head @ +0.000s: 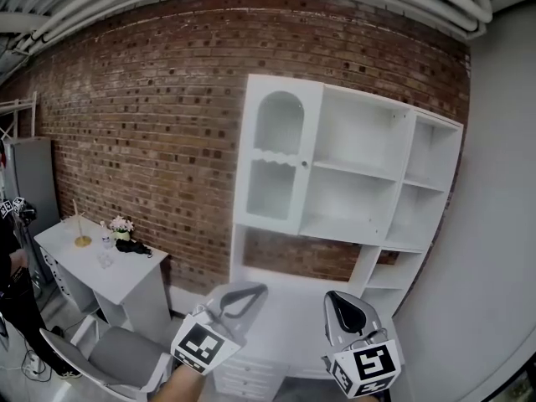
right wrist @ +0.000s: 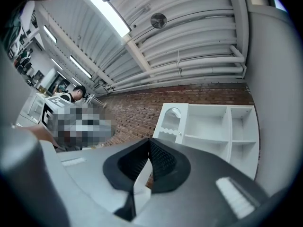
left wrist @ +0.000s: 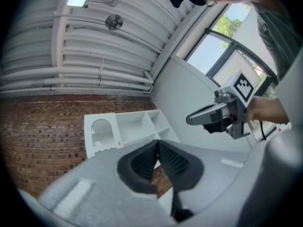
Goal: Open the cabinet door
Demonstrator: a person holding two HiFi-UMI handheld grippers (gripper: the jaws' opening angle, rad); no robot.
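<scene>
A tall white cabinet (head: 352,191) stands against the brick wall. Its door (head: 276,162), at the upper left, has an arched window and a small knob (head: 304,164), and it lies shut against the frame. The door also shows in the left gripper view (left wrist: 100,132) and the right gripper view (right wrist: 171,122). My left gripper (head: 254,291) and right gripper (head: 337,300) hang low in the head view, well short of the cabinet and below the door. Both are shut with nothing between the jaws: left gripper (left wrist: 157,144), right gripper (right wrist: 149,142). The right gripper (left wrist: 210,117) also appears in the left gripper view.
Open shelves (head: 368,182) fill the cabinet's right side, and drawers (head: 251,371) sit below. A white desk (head: 109,266) at the left carries flowers (head: 122,226) and a candle holder (head: 81,239). A chair (head: 117,354) stands before it. A person (head: 12,283) is at the left edge. A grey wall (head: 494,224) is on the right.
</scene>
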